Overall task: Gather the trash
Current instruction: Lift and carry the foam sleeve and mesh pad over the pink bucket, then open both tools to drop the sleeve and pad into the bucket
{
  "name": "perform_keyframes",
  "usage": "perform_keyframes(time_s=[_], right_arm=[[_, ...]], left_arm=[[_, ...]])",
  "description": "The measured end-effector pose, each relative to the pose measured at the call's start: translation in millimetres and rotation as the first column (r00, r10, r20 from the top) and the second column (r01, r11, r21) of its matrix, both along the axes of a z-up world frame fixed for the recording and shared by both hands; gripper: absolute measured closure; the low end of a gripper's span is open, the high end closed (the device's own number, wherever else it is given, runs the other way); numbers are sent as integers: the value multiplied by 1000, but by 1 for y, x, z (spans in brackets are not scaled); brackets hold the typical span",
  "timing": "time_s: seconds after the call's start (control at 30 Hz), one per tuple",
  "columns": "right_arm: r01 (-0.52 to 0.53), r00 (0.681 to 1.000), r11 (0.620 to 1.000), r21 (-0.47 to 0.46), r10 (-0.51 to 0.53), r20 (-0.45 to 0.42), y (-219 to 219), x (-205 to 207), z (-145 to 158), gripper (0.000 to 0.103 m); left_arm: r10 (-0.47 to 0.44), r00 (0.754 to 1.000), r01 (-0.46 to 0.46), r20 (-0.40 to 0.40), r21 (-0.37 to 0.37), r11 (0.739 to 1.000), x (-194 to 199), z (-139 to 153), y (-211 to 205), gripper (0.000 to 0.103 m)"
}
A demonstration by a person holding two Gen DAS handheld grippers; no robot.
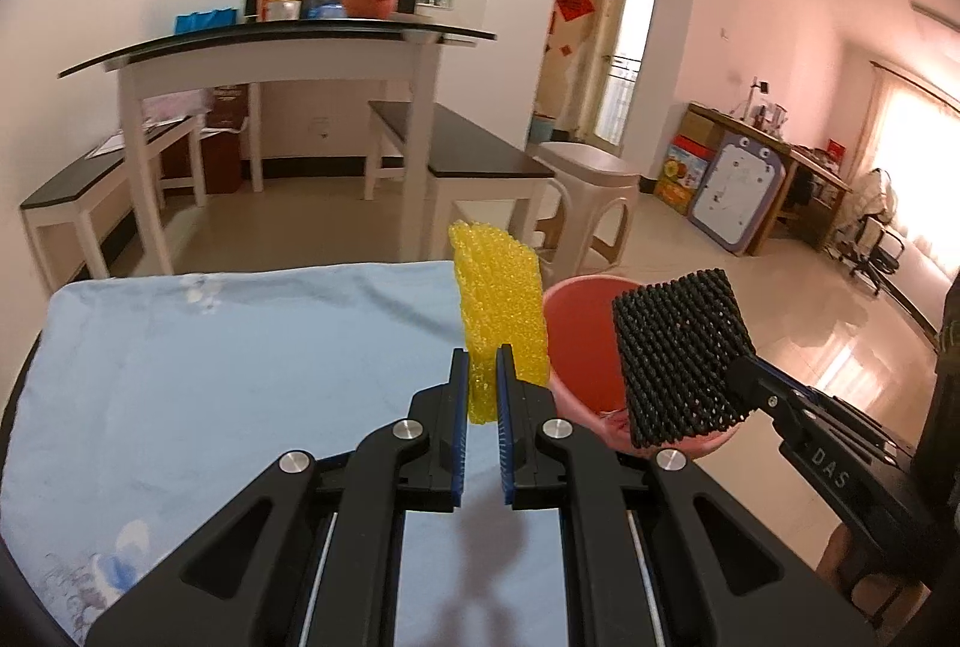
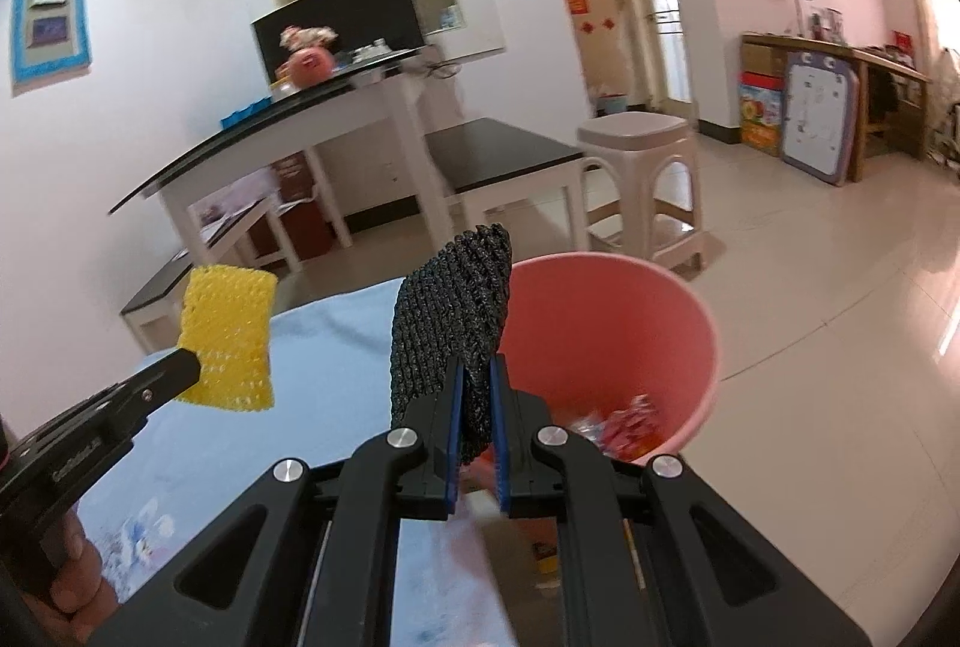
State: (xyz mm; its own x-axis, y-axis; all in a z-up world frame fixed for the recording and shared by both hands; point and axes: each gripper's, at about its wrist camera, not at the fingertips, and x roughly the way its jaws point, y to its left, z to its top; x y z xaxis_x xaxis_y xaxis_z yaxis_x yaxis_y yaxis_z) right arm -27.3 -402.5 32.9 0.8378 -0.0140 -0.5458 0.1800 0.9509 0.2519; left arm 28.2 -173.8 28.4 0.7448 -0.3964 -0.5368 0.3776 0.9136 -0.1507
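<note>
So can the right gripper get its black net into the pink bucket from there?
Probably yes: the right gripper, shut on the black net, is beside the pink bucket, whose open mouth looks unobstructed.

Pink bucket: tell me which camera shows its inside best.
The right wrist view. There the pink bucket shows its whole open mouth, with wrappers at the bottom. In the left wrist view the bucket is mostly hidden behind the yellow foam net and black foam net.
</note>
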Motion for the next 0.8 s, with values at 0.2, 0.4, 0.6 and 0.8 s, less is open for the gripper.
perform_keyframes(time_s=[0.2, 0.4, 0.6, 0.8], right_arm=[[80, 997, 997, 16, -80, -23, -37, 6, -12, 95], [119, 992, 993, 22, -118, -52, -62, 16, -27, 95], [131, 989, 991, 9, -130, -71, -70, 26, -37, 95], [135, 986, 991, 6, -134, -94, -74, 33, -49, 95]], left_arm=[[-64, 998, 64, -4, -1, 998, 12, -3, -34, 95], [-114, 992, 114, -50, -8, 993, 29, -17, -64, 95], [-160, 983, 160, -89, -5, 987, 45, -30, -88, 95], [-181, 977, 183, -115, 4, 983, 50, -45, -102, 95]])
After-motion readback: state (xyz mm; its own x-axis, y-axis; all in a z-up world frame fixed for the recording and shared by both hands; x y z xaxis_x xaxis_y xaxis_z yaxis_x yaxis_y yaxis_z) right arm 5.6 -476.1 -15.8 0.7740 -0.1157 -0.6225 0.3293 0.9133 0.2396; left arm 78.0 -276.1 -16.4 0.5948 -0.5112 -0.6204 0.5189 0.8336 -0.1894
